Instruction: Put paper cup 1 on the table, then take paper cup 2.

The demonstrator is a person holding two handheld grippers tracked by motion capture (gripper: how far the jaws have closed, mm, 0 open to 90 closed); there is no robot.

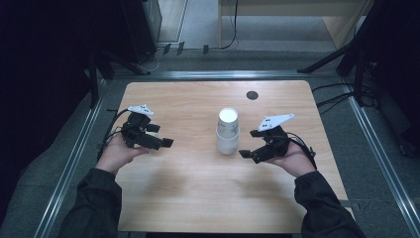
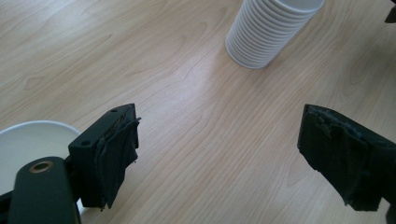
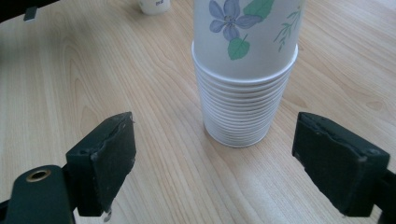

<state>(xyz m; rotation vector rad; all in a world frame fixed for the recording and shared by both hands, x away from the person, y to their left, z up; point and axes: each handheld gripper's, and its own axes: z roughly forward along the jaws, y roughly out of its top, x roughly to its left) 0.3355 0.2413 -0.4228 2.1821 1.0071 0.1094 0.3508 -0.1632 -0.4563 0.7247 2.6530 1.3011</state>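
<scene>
Both black 2-jaw grippers, left gripper and right gripper, gape wide and empty, flanking 1 upside-down stack of white flower-printed paper cups mid-table on the wooden table, nearer its right edge.

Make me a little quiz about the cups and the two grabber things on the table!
1. True or false: the stack of paper cups stands upside down on the table.
2. What is printed on the top cup? A) stars B) a flower and leaves C) stripes
3. Which is nearer the stack in the high view, the left gripper or the right gripper?

Key
1. True: the rims face down.
2. B.
3. The right gripper; both stand open, holding nothing.
</scene>
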